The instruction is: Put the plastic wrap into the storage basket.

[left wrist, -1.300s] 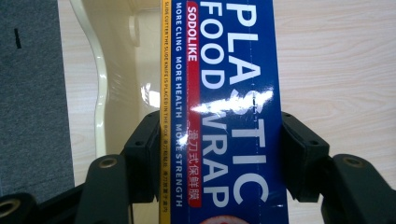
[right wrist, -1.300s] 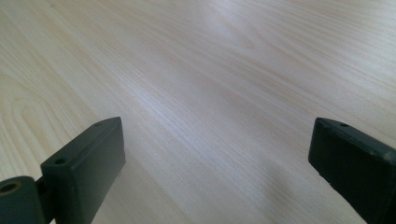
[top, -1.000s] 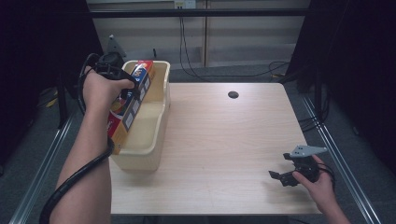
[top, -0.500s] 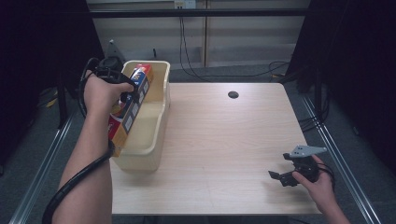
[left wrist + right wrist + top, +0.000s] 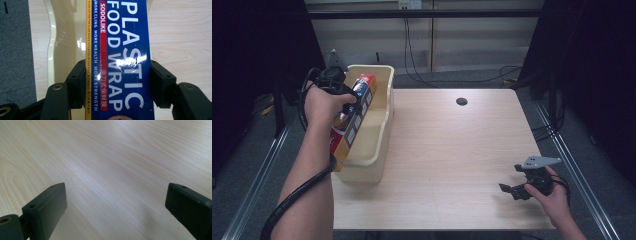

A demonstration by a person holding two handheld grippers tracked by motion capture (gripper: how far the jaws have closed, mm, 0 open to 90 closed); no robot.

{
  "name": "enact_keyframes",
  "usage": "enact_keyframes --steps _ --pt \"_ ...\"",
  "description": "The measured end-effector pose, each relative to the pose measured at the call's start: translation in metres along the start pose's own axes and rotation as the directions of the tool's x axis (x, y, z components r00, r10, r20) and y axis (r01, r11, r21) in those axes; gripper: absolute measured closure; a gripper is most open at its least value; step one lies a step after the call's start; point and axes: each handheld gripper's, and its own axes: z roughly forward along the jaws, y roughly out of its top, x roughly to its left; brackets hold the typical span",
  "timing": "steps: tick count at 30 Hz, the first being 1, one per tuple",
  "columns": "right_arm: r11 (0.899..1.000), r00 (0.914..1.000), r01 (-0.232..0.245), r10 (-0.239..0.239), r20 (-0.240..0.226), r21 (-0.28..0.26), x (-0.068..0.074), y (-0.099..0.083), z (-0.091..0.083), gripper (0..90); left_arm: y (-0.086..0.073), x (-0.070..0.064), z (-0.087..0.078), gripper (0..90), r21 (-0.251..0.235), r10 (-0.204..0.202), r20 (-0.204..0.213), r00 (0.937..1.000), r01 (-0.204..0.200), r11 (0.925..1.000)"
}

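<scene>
So we're working at the table [image 5: 452, 150], and the landmark for everything here is the cream bin [image 5: 379, 150] sitting at its left edge. The step in hand looks to us like moving the box [image 5: 353, 120] of plastic wrap in or out of that bin; we honestly can't tell which way it's headed from this alone. The box is long, blue with a yellow edge, and right now it sits tilted over the bin, low end down by the bin's near left wall and the far end poking up above the bin's far rim. Our left gripper [image 5: 117, 75] has it clamped across the width, jaws pressed on both long sides about midway along the box, with the bin's inside and rim visible underneath in the left gripper view. Next move, we reckon, calls for keeping that squeeze steady and the box in line with the bin's long axis so the ends don't catch on the rim, whichever way it goes. Our right gripper [image 5: 517, 189] is well apart from the bin, parked low over the table near its front right corner, jaws spread wide with nothing between them but bare wood.
</scene>
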Motion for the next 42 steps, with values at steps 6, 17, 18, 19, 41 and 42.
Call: enact_keyframes --steps 6,17,18,19,41,42 --pt "1.0 1.0 -0.003 0.003 -0.002 0.002 0.0 0.0 0.001 3.7 -0.001 0.001 0.007 40.6 0.011 -0.004 0.007 1.0 0.004 0.9999" --pt "1.0 1.0 0.0 0.0 -0.002 0.005 0.0 0.0 0.001 3.7 -0.004 0.005 0.017 40.6 0.029 -0.031 0.013 0.9994 0.031 0.9991" --pt "1.0 1.0 -0.001 0.001 -0.003 0.005 0.0 0.0 0.001 3.7 -0.004 0.005 0.017 40.6 0.028 -0.032 0.011 0.9994 0.032 0.9991" --pt "1.0 1.0 -0.003 0.003 -0.002 0.003 0.0 0.0 0.001 3.7 -0.004 0.005 0.017 40.6 0.028 -0.03 0.008 0.9995 0.03 0.9992" --pt "1.0 1.0 0.001 -0.001 -0.002 0.008 0.001 0.0 0.001 3.7 -0.008 0.011 0.029 40.5 0.051 -0.044 0.015 0.9989 0.043 0.9978" --pt "1.0 1.0 -0.001 0.001 -0.001 0.008 0.001 0.0 0.001 3.7 -0.008 0.011 0.03 40.5 0.048 -0.046 0.018 0.9988 0.045 0.9978"
